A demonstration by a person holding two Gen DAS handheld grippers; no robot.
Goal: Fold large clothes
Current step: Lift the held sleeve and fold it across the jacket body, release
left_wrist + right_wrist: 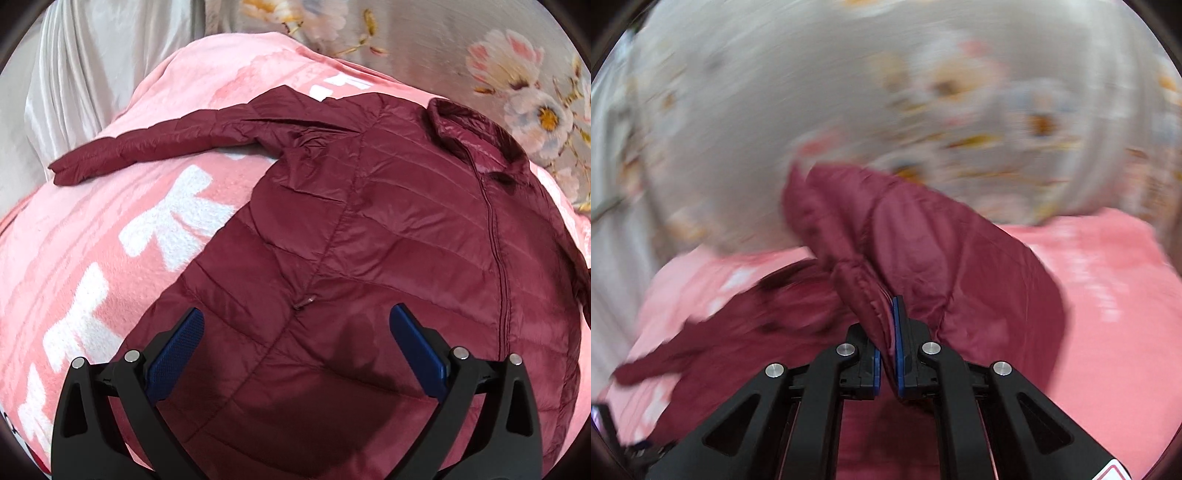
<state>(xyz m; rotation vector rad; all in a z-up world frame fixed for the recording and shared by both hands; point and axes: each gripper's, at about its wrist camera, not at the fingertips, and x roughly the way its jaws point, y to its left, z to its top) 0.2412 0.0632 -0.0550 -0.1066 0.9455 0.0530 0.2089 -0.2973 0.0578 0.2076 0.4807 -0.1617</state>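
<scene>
Your right gripper (888, 314) is clenching the maroon jacket (369, 240) sleeve at frame centre; your left gripper (297, 321) is hovering, jaws released, over the pink blanket (92, 240).

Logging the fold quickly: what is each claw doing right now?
Left claw: open, empty, above the maroon jacket.
Right claw: shut on the jacket's sleeve, lifted off the pink blanket.

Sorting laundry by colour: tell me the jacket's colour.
Dark maroon jacket, quilted; clearest in the left wrist view.
</scene>
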